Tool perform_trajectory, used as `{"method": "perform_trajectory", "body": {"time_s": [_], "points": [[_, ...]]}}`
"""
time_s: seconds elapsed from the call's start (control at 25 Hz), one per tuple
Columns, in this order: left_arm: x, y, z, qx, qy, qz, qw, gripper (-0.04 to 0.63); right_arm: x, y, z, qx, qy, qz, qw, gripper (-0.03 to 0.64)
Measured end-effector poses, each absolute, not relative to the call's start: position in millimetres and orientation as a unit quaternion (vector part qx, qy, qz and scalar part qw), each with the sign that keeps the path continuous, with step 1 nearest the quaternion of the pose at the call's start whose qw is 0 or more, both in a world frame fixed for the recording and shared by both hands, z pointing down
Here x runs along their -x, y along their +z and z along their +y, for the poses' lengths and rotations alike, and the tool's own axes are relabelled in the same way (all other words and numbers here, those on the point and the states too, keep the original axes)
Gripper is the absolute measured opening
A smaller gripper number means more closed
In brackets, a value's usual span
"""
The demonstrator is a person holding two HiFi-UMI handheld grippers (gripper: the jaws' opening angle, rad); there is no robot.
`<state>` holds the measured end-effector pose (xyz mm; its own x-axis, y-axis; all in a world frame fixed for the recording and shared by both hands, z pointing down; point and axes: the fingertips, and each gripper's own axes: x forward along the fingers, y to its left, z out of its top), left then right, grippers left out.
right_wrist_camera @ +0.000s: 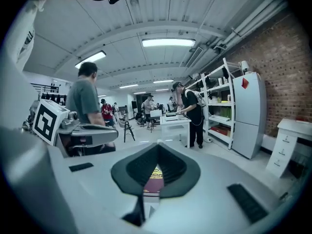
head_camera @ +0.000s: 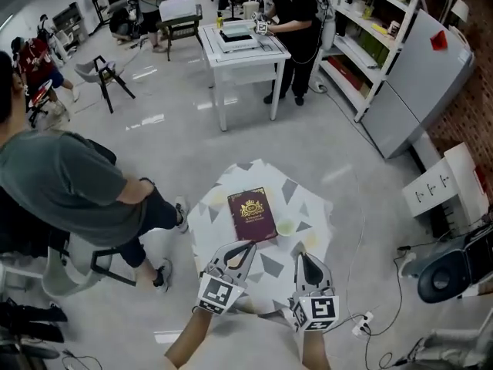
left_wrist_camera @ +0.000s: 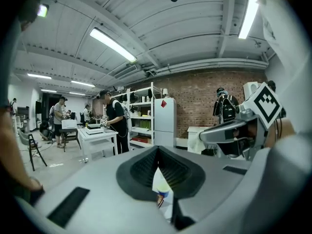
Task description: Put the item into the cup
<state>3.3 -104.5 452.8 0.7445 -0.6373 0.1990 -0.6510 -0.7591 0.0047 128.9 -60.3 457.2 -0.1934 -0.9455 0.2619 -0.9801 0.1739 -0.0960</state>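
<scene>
Cup [head_camera: 286, 227] stands just ahead, between left gripper [head_camera: 249, 244] and right gripper [head_camera: 299, 255], both jaws closed, empty.

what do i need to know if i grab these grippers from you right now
Left gripper: shut, empty, over the near edge of the table.
Right gripper: shut, empty, beside it.
Cup: on the table, just right of the red book.
Done: nothing picked up.
Left: find the item (I can't make it out from here), grip it, drop it in the cup.
</scene>
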Motion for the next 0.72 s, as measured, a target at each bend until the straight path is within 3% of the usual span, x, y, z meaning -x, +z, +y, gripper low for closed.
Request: {"method": "perform_trajectory", "body": {"time_s": [0.72], "points": [[-56, 530, -134, -0.874, 0.167, -0.443, 0.110, 0.012, -184, 540, -127, -0.519, 0.207, -0.822, 0.105, 0.006]]}}
